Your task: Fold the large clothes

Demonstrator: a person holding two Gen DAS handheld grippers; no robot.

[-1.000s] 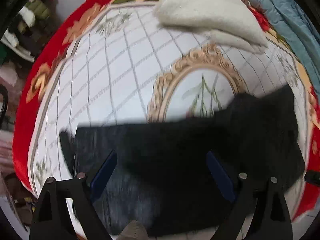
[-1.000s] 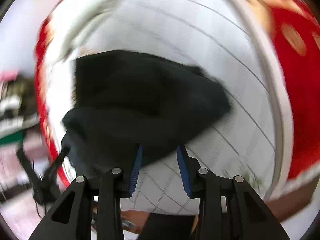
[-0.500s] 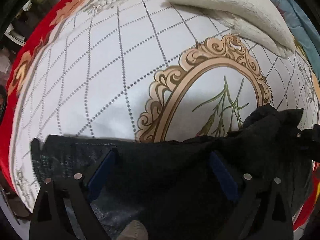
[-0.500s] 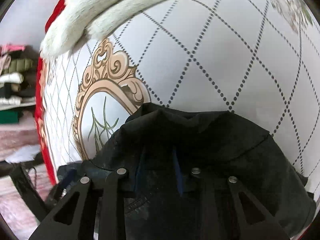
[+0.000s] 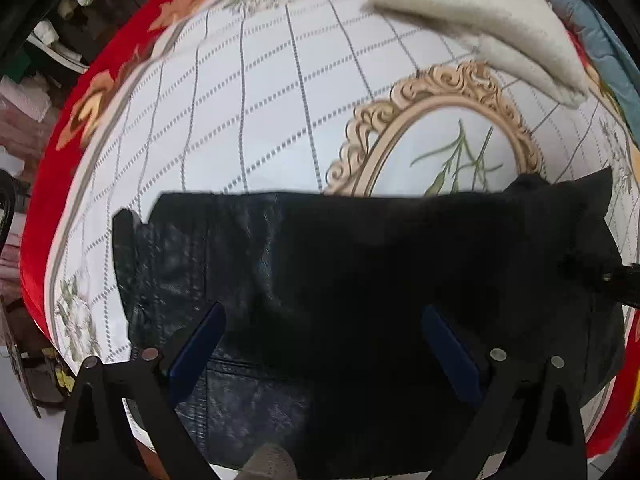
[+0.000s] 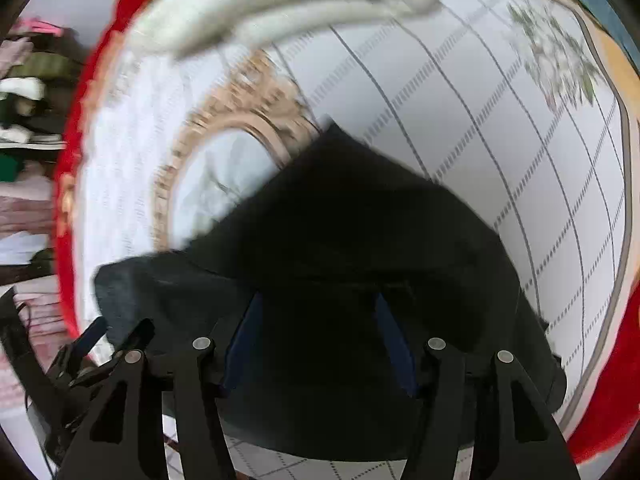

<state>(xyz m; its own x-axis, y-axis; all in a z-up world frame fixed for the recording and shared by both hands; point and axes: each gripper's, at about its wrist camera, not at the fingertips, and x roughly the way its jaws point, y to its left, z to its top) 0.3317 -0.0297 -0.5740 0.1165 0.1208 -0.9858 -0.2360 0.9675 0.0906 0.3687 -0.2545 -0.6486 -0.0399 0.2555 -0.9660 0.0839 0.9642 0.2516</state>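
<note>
One dark garment (image 5: 360, 280) lay across the near edge of the bed (image 5: 260, 120), a black jacket by the look of it, with a pebbled, leather-like sheen on its left part and a matte, softer panel folded over the rest. Its far edge ran almost straight across the printed cover, just short of the gilt oval frame in the pattern, and a pointed corner stuck up at the right end.

The left gripper (image 5: 324, 344) hovered over the garment with its fingers spread wide, holding nothing. The right gripper (image 6: 318, 340) was also spread above the cloth at the right end; whether its tips touched the fabric could not be told (that view was blurred).

The step in hand seemed to be setting up the next fold. To do it well, each gripper should take a near corner through both layers, since the slick outer skin would likely slide on the lining, then carry the edge over evenly so the straight far edge stayed square. The raised corner on the right wanted flattening first, or it would bunch inside the fold.

Farther off, a cream fleece (image 5: 480, 20) lay at the bed's far right corner, thick and nubbly. The cover itself was smooth, white with a dotted lattice and a red floral border.
</note>
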